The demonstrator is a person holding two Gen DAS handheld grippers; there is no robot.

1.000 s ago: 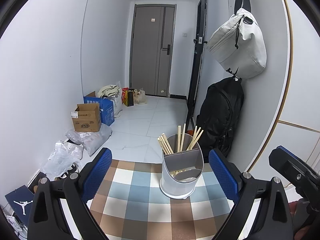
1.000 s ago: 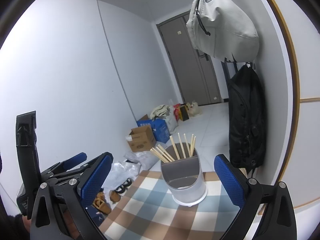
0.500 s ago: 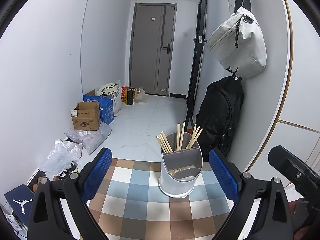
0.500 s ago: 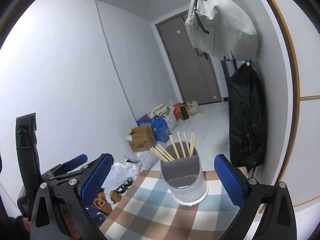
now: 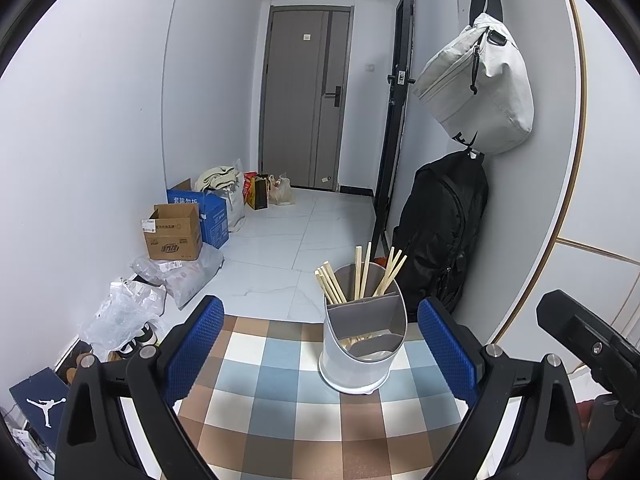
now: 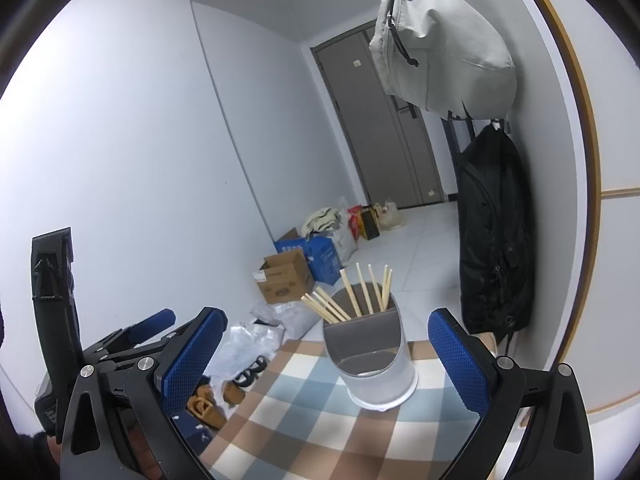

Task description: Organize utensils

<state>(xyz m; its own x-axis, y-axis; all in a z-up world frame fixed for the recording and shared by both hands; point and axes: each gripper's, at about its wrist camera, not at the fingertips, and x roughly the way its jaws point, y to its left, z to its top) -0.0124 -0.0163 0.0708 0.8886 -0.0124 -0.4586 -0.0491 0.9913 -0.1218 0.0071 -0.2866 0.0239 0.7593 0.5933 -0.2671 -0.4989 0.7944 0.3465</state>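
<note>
A white utensil holder [image 5: 362, 344] was seen standing upright at the far edge of the checked surface [image 5: 280, 400], just right of centre in the left wrist frame. Its rear compartment held a bundle of wooden chopsticks [image 5: 360, 276], fanned out above the rim; the front compartment's contents could not be made out clearly. The left tool [image 5: 320, 352] was held wide open, nothing gripped between its blue pads [image 5: 196, 344], the holder seen between them but apart from both. The right tool [image 6: 328, 360] was likewise spread wide and empty, the holder [image 6: 376, 364] framed in its gap. The left tool also appeared at the lower left of the right wrist frame.
</note>
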